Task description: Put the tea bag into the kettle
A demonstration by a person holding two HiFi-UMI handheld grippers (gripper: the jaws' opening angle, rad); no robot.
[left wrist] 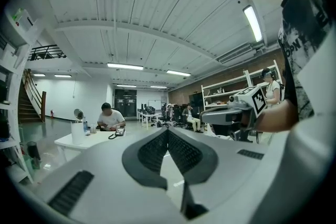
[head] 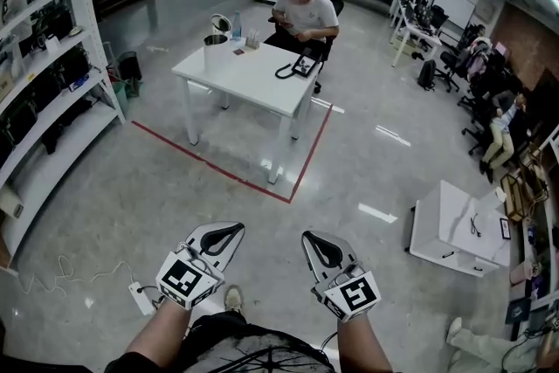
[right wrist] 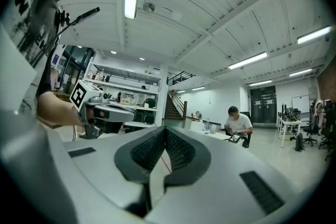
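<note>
Over the glossy floor (head: 131, 188), left gripper (head: 234, 229) and right gripper (head: 310, 238) clench ribbed fingers (left wrist: 155, 149) together.

kettle (head: 215, 53), tablet (head: 305, 65) on white table (head: 253, 83)

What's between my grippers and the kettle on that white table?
In the head view, only bare floor crossed by a red tape line, then tabletop, separates the left gripper and right gripper from the kettle.
</note>
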